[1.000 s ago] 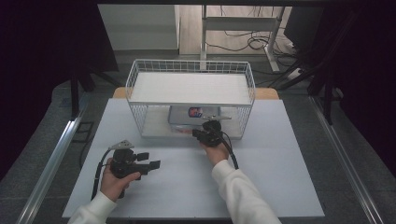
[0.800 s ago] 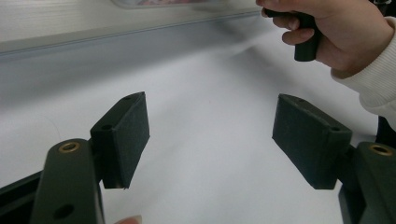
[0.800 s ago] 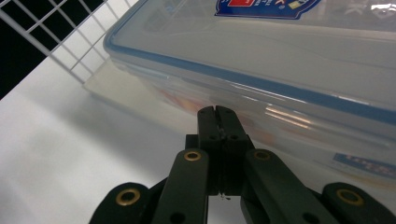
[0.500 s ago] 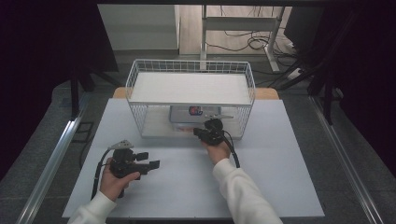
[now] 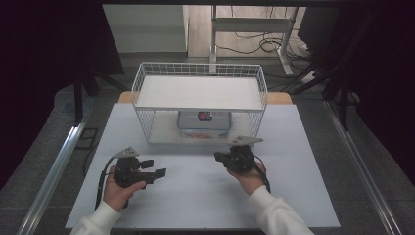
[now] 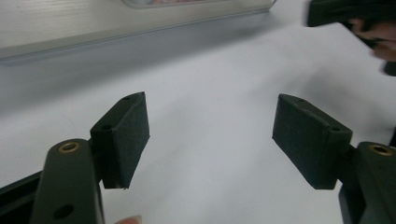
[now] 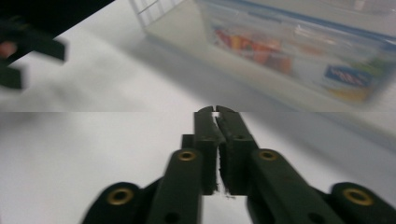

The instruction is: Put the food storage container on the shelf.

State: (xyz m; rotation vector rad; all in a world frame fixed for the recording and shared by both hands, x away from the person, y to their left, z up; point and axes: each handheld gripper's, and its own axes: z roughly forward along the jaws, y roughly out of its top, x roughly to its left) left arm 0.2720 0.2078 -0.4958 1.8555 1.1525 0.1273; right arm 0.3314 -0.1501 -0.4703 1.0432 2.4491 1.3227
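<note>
Left gripper (image 5: pixel 155 172): fingers (image 6: pixel 122 135) spread wide, empty, low over the white surface (image 5: pixel 195 196). Wire rack (image 5: pixel 200 105): lower shelf holds a clear lidded container (image 5: pixel 204 125), contents colourful, unclear. We judge it rigid, smooth, moderately light; best taken across its short sides. Right gripper (image 5: pixel 219 156): fingers pressed together, empty, just before the rack.

From up high I see the clear box (image 5: pixel 204 125) only partly, because the shelf of the wire rack (image 5: pixel 200 93) covers its back. In my right tool's view the box's (image 7: pixel 299 51) colored contents are too blurry to name. The other tool (image 7: pixel 28 51) is a dark smear cut by the edge.
</note>
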